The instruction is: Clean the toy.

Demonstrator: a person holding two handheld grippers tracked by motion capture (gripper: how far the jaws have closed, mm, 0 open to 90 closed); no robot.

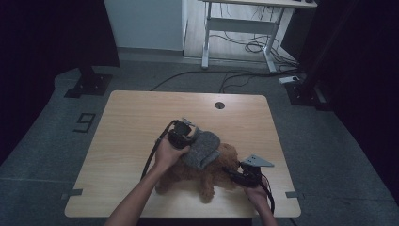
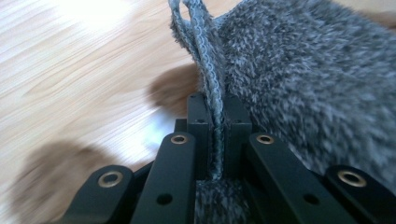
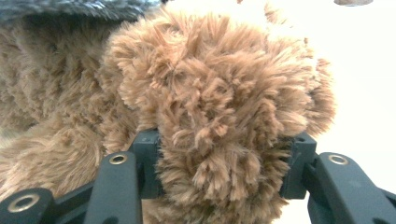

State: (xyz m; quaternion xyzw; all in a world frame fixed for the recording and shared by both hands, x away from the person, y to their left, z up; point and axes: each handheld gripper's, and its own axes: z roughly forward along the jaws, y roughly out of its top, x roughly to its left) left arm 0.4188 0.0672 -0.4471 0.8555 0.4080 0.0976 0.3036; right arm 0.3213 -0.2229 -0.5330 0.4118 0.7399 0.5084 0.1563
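My left claw is clamping together on the doubled edge of a grey knitted garment, the two black jaws pressing flat against the folded hem at mid-table. My right claw is gripping a tuft of a brown plush toy, jaws partly closed on the fur at the toy's right end, near the table's front right corner.

The wooden table is carrying the whole scene. The plush toy is lying across its front half, sprawling between my two hands, one furry limb pointing toward the front edge. The grey garment is draping over the toy's upper back, just right of my left claw and touching it.

In the left gripper view, the garment's hem is running straight up from between the jaws, the fuzzy body of the knit spreading to the right. In the right gripper view, the brown fur is bulging out between the pads and above them.
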